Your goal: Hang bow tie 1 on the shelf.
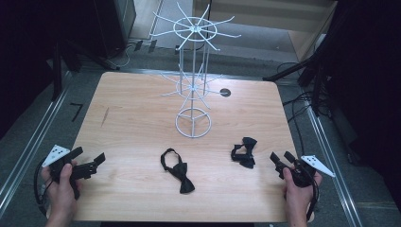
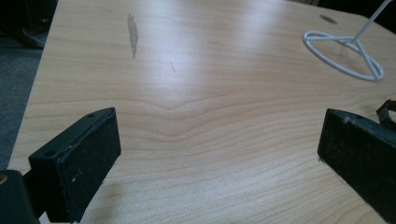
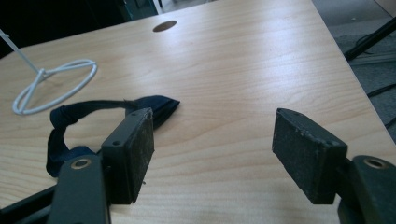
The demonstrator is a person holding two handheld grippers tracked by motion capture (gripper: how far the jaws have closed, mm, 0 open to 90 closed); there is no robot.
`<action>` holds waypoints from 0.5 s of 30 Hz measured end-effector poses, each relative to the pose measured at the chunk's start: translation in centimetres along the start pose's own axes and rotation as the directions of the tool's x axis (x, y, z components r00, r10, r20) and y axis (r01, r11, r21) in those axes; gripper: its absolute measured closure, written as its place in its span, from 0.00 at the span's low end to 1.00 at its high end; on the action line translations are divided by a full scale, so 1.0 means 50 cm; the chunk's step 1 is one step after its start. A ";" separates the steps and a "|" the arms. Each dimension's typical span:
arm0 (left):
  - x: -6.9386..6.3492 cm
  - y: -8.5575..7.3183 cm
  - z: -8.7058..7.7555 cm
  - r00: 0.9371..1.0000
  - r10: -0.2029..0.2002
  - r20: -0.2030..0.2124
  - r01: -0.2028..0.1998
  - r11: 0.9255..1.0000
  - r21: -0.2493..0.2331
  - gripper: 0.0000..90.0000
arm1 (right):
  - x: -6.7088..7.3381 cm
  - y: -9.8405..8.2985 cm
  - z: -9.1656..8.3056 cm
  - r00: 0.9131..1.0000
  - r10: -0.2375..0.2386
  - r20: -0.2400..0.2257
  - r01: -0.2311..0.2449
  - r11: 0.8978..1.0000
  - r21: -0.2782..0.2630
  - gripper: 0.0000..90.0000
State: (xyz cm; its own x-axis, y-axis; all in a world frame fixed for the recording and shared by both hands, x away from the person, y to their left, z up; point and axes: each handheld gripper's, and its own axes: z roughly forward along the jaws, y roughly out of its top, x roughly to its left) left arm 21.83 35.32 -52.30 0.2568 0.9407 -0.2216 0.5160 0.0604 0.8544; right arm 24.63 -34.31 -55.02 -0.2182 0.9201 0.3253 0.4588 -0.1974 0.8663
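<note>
Both claws wide, empty, right claw (image 3: 212,149) just right of bow tie (image 3: 154,105), 2nd tie (image 1: 177,171) mid-table

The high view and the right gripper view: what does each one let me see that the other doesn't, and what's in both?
High view alone: the whole white wire rack with its two tiers of hooks, a second bow tie lying mid-table, and both hands, the left gripper included.

Right gripper view alone: a close look along the right gripper, its jaws apart with bare wood between them.

Both: the wooden table, the rack's ring base, the dark hole in the tabletop, and the bow tie nearest the right gripper.
</note>
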 end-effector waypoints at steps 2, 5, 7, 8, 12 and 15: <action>-0.001 0.002 0.002 1.000 0.018 -0.018 -0.017 1.000 0.011 0.00 | -0.003 0.006 -0.001 1.000 -0.009 0.011 0.009 1.000 -0.005 0.36; -0.001 0.002 0.004 1.000 0.022 -0.013 -0.022 1.000 0.021 0.00 | -0.003 0.011 -0.003 1.000 0.009 0.018 -0.009 1.000 -0.007 0.38; -0.004 0.002 0.004 0.999 0.037 -0.009 -0.037 0.999 0.021 0.00 | -0.003 0.013 -0.006 0.999 0.026 0.021 -0.026 1.000 -0.008 0.40; -0.006 0.002 0.005 0.999 0.043 -0.009 -0.043 0.999 0.032 0.00 | -0.002 0.014 -0.007 0.999 0.026 0.020 -0.026 1.000 -0.007 0.40; -0.008 0.002 0.006 0.999 0.051 0.003 -0.051 0.997 0.051 0.00 | 0.006 0.019 -0.006 1.000 0.014 0.019 -0.014 1.000 0.004 0.42; -0.007 0.001 0.006 0.999 0.046 0.005 -0.046 0.998 0.050 0.00 | 0.016 0.022 -0.004 1.000 0.013 0.007 -0.013 1.000 0.007 0.43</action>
State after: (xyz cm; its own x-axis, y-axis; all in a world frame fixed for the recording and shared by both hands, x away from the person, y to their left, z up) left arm 22.00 34.89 -52.29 0.2842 0.9410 -0.1840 0.5435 0.0000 0.8394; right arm 24.76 -33.85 -53.73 -0.2060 0.9201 0.3332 0.4674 -0.2066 0.8595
